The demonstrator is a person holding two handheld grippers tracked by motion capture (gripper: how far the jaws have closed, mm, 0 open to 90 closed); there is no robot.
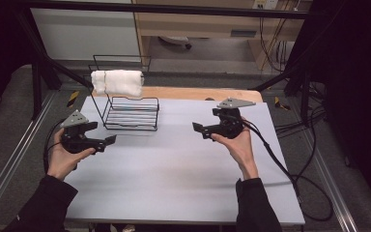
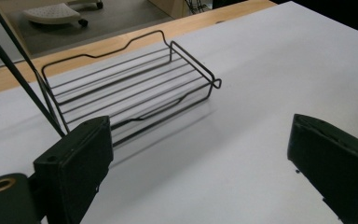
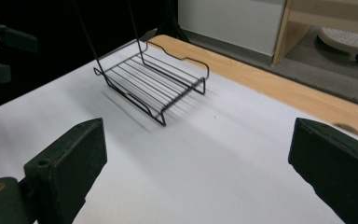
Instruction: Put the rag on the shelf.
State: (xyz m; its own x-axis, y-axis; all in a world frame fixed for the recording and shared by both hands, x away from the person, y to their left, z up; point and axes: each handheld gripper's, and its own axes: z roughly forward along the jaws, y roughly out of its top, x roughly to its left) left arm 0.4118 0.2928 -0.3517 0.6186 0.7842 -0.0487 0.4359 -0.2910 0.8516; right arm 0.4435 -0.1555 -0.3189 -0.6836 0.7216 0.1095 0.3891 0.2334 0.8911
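Note:
A black wire rack (image 1: 130, 113) stands at the back left of the white table (image 1: 174, 169). A white rolled towel (image 1: 117, 82) hangs over its upper rail. My left gripper (image 1: 109, 140) is held by a hand at the table's left, just in front of the rack, pointing right. In the left gripper view its jaws stand wide open (image 2: 200, 128) with the rack's lower shelf (image 2: 135, 88) ahead. My right gripper (image 1: 197, 128) is held at the right middle, pointing left toward the rack (image 3: 154, 79); it is open (image 3: 198, 128) and holds nothing.
A wooden board (image 1: 198, 93) runs along the table's far edge. Black frame struts (image 1: 53, 63) slant in at both back corners. A cable (image 1: 275, 159) trails from the right gripper over the table's right side. The left gripper (image 3: 0, 51) appears far off in the right gripper view.

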